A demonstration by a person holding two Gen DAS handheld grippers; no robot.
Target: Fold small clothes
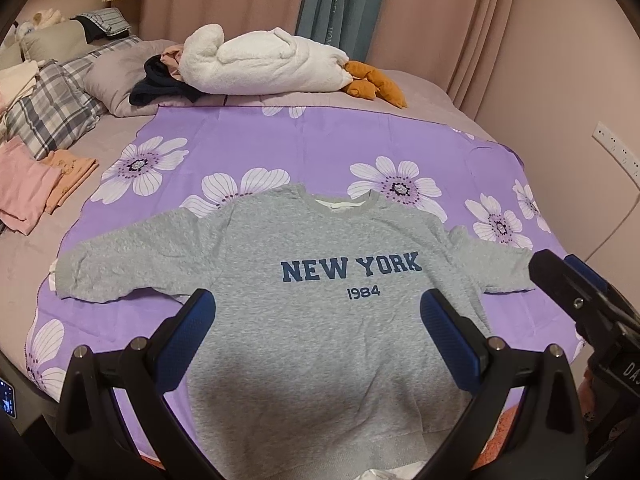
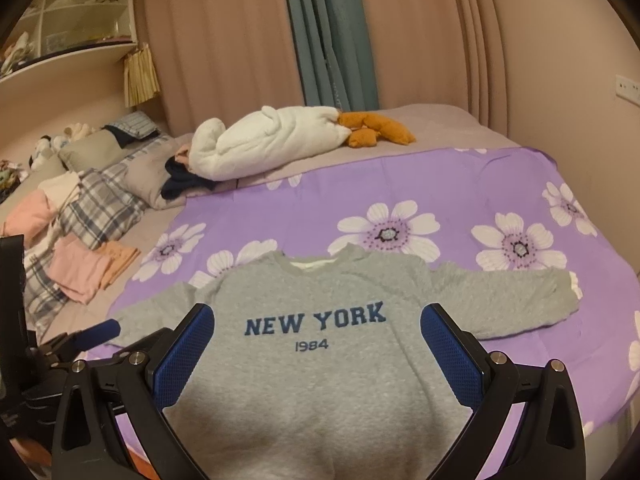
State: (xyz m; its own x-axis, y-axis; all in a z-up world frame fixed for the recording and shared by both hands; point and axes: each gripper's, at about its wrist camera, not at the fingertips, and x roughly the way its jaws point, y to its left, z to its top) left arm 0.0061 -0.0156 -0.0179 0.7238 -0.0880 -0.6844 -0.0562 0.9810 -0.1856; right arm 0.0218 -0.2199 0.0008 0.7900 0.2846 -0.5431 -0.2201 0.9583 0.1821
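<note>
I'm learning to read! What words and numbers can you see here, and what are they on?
"NEW YORK": big blue letters across the chest of the grey sweatshirt.
"1984": smaller blue number just under those letters.
"DA...": white letters, cut off, on the right hand-held gripper's body at the left view's edge.
Teal curtain: faint vertical print, too blurred to read.

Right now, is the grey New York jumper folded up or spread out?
Spread out. The grey jumper lies flat on the purple flowered sheet, front up, both sleeves stretched sideways.

Grey sweatshirt [image 2: 320, 380] flat on purple floral sheet [image 2: 460, 184], front up.
</note>
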